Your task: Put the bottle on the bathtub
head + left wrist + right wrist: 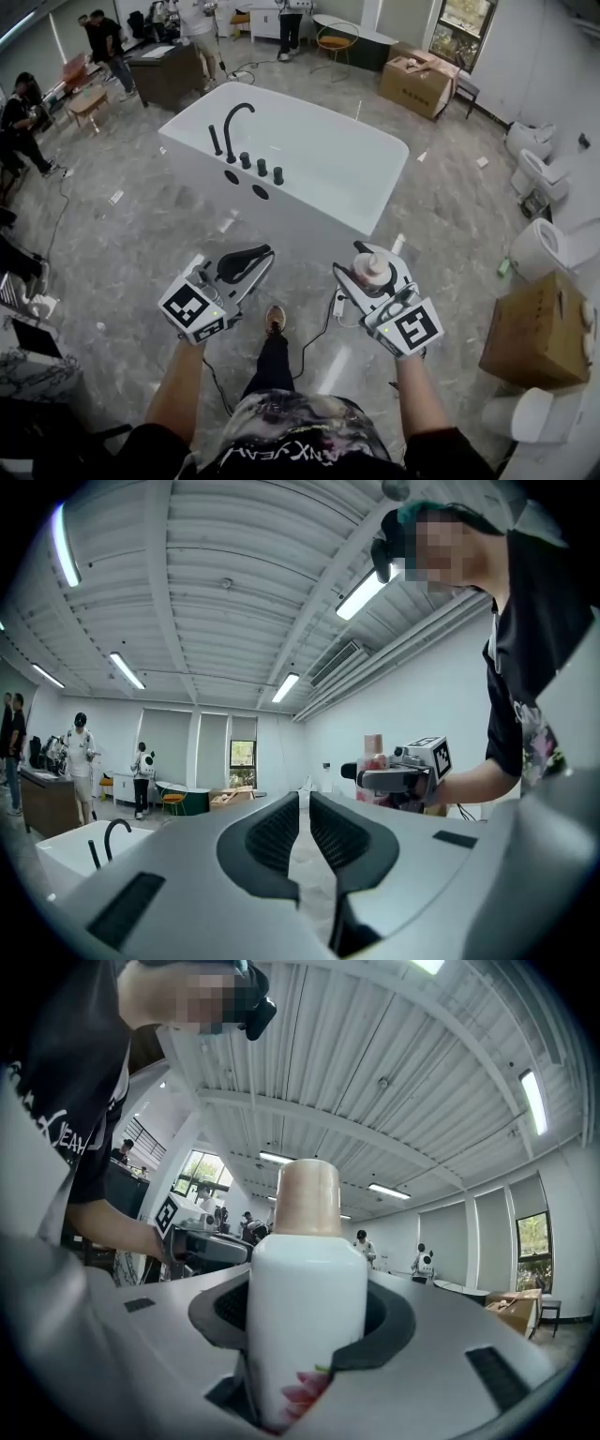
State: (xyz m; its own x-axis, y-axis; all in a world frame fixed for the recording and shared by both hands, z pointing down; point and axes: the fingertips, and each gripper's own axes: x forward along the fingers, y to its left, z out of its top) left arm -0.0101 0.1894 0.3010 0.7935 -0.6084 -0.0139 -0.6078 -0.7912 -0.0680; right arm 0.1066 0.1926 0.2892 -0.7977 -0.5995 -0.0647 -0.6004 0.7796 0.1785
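Observation:
A white bottle with a tan cap and a pink flower print stands clamped between the jaws of my right gripper; the head view shows the bottle from above, held over the floor short of the tub. The white bathtub with a black curved tap lies ahead, its near rim just beyond both grippers. My left gripper hovers to the left at the same height, its jaws nearly together with nothing between them. In the left gripper view, the left gripper points toward the bottle and right gripper.
Cardboard boxes and white toilets line the right side. A cable trails across the marble floor by my shoe. People and desks stand at the far left and back of the room.

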